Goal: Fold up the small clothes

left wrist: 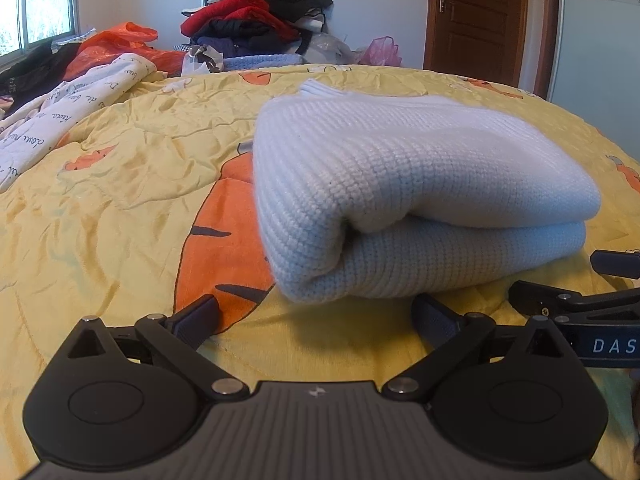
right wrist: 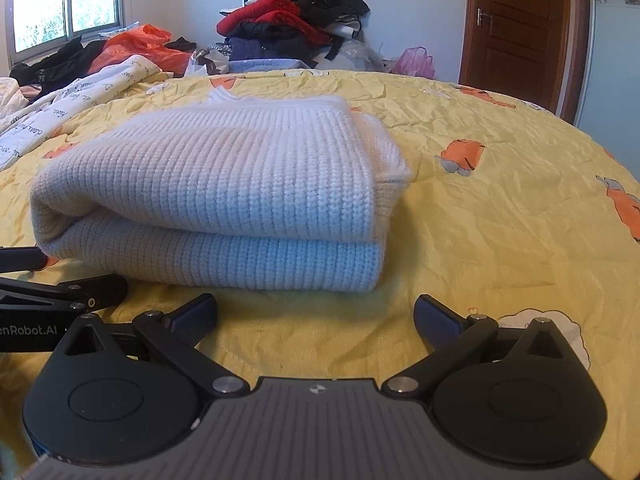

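Sweater [left wrist: 400, 184], folded, lies mid-frame on your yellow bedspread [left wrist: 120, 200], long axis left-right; clothes pile [left wrist: 260, 12] and door [left wrist: 476, 12] above. Your left gripper [left wrist: 316, 312] and right gripper [right wrist: 316, 312] gape wide, empty.

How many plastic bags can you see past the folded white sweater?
2: an orange bag by the window at left, a pink bag near the door at right. The clothes pile may hide more.

Folded white sweater [left wrist: 404, 184] lies on yellow bedspread [left wrist: 132, 208]

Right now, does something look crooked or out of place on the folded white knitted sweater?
The folded white knitted sweater is almost tidy, but on its right side an inner layer sticks out past the top fold.
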Demonstrator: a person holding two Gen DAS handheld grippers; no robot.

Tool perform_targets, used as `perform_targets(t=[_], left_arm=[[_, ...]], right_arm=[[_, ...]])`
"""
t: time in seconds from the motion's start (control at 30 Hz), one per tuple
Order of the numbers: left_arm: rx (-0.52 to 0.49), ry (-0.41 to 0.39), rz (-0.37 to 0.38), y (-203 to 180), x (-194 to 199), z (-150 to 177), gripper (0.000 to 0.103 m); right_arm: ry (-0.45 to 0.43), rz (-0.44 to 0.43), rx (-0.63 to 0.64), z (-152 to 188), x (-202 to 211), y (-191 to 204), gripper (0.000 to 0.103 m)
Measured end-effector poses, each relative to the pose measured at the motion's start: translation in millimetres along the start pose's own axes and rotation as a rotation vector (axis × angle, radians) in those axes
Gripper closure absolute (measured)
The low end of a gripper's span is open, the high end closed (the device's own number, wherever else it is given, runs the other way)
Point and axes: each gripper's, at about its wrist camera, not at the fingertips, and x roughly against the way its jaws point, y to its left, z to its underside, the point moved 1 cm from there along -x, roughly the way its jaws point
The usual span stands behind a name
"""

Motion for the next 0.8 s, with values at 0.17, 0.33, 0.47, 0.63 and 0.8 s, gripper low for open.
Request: perform_targets(t=[0.17,0.33,0.47,0.63,0.8], left_arm=[[0.0,0.0,0.0,-0.2,0.2,-0.2,0.0],[0.0,0.0,0.001,0.0,0.2,0.0,0.0],[0.0,-0.001,0.003,-0.4,0.6,0.6,0.0],[0.0,-0.001,0.002,-0.5,0.7,0.6,0.0],[0.0,-0.001,0.002,-0.5,0.6,0.6,0.0]], right_arm=[[0.001,0.005,0.002,0.0,-0.7,1.3,0.0],[0.002,0.004,0.002,0.2,-1.6,0.9,0.0],[0.002,0.003,0.001,0.2,-1.7,0.1,0.0],[0.002,0.003,0.001,0.2,-1.8,-0.1,0.0],[0.002,0.003,0.001,0.3,-1.9,-0.2,0.0]])
